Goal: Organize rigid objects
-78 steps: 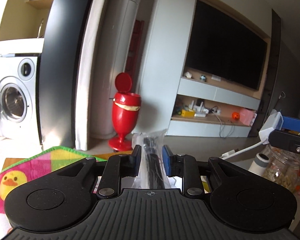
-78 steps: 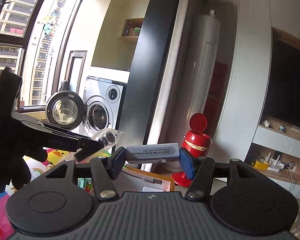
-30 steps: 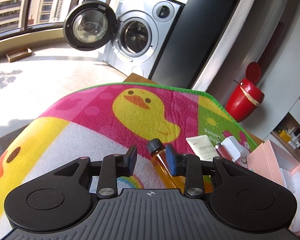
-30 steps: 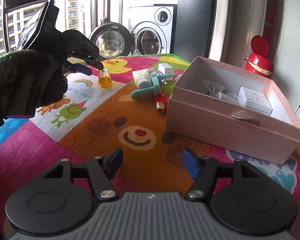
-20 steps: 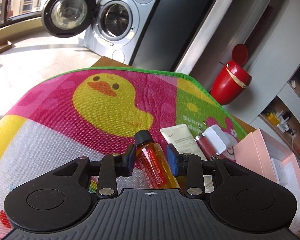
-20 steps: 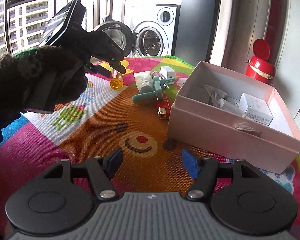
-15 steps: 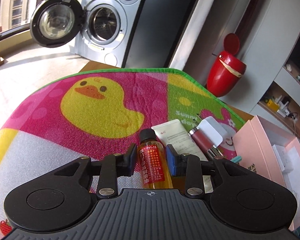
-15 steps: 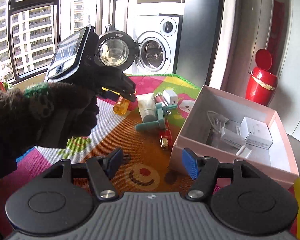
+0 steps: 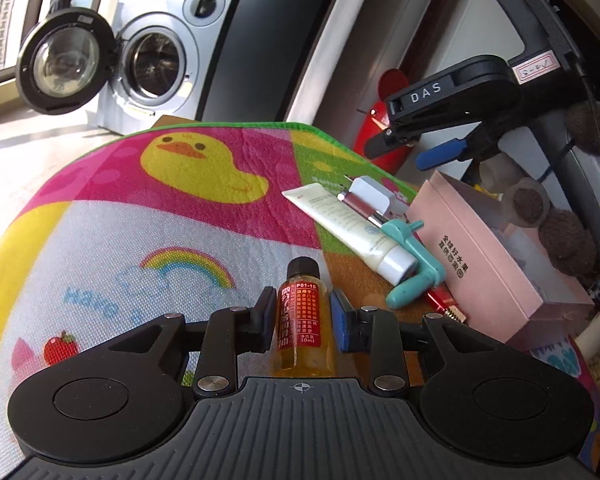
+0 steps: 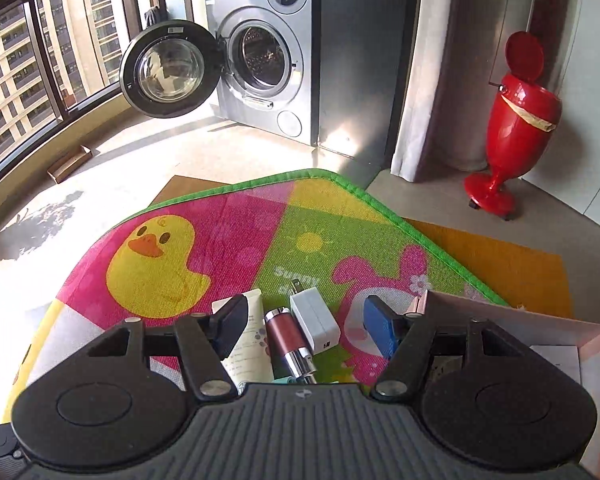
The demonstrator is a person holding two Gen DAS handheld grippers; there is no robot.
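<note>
Pinching the amber bottle (image 9: 305, 328) in our left gripper (image 9: 304, 316), we hold our right gripper (image 10: 304, 330) open, empty, above the white charger (image 10: 314, 320).

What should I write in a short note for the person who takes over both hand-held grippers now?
Left hand-held gripper: shut on the small orange bottle, held over the play mat.
Right hand-held gripper: open, empty, hovering above the loose things.
On the mat: white tube, dark red pen-like stick, white charger, teal tool, a small red item partly hidden under it.
Pink box: beside these things, already holding some white items.
Left to do: probably put the bottle in the box, then the rest.
</note>
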